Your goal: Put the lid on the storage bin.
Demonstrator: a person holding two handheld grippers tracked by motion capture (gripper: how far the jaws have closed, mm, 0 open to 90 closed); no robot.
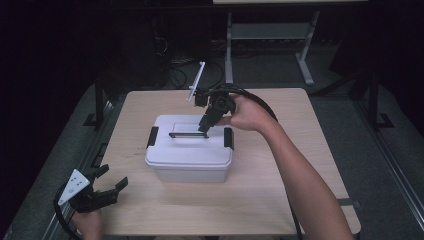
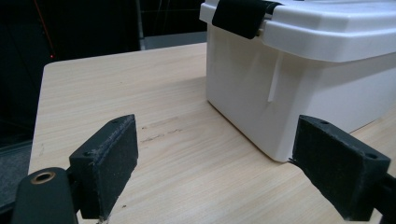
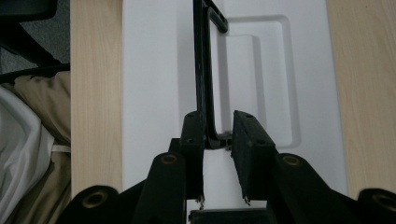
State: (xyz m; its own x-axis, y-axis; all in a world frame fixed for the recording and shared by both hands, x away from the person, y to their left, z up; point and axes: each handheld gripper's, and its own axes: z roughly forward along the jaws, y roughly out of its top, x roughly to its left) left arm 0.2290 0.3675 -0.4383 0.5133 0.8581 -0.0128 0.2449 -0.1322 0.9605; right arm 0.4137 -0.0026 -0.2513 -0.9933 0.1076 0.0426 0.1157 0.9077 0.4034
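A white lidded box (image 1: pixel 190 159) stands in the middle of the table, with a black latch (image 1: pixel 153 136) at each end and a thin black handle (image 1: pixel 187 134) along the lid. My right gripper (image 1: pixel 204 129) points down at the handle's right end. In the right gripper view the handle (image 3: pixel 203 70) stands up out of the lid's recess between the jaws of my right gripper (image 3: pixel 218 126), against one pad with a gap to the other. My left gripper (image 1: pixel 113 176) rests open at the table's front left corner. In its own view my left gripper (image 2: pixel 219 154) faces the box (image 2: pixel 289 84) with nothing between its pads.
The wooden table (image 1: pixel 300 130) has bare board all around the box. Its front left edge lies close under my left hand. Beyond the far edge stand a desk's metal legs (image 1: pixel 305 65) and cables (image 1: pixel 175 70) on a dark floor.
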